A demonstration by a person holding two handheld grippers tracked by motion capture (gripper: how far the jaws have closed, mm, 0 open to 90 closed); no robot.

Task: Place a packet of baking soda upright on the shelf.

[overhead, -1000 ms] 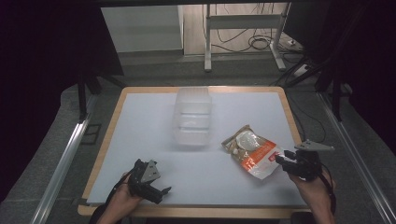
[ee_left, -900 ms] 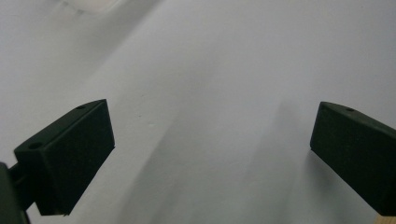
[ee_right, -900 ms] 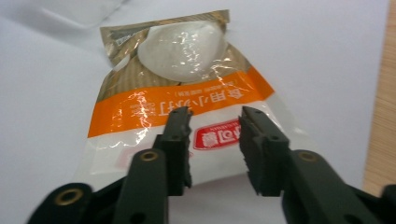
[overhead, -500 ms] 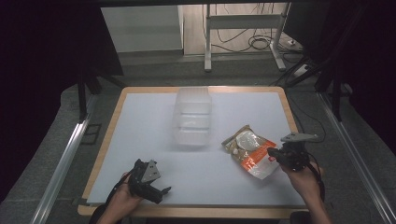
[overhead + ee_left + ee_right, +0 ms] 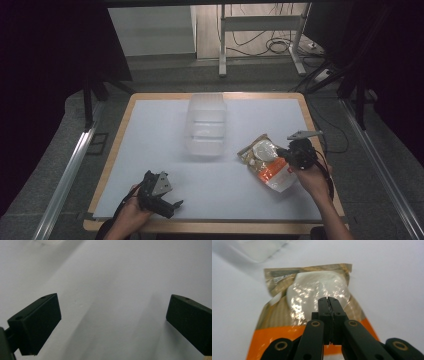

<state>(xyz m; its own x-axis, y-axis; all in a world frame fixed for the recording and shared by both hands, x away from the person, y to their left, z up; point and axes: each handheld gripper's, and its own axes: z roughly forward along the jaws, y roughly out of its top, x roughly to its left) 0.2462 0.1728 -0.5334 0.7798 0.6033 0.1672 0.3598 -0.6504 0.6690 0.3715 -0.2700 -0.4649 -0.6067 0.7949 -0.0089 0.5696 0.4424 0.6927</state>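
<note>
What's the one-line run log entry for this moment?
right claw: shut, over snack bag, nothing visibly pinched | left claw: open, above bare table | clear bin: beside the bag

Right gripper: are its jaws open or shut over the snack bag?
Shut. In the right gripper view the right gripper has its two black jaws pressed together above the snack bag; no wrapper shows between them.

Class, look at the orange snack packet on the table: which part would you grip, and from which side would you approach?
Grip the snack packet by its flat orange end, coming low from the table's near right edge. It lies flat, and its middle bulges around a round white piece, probably too wide and slippery.
</note>
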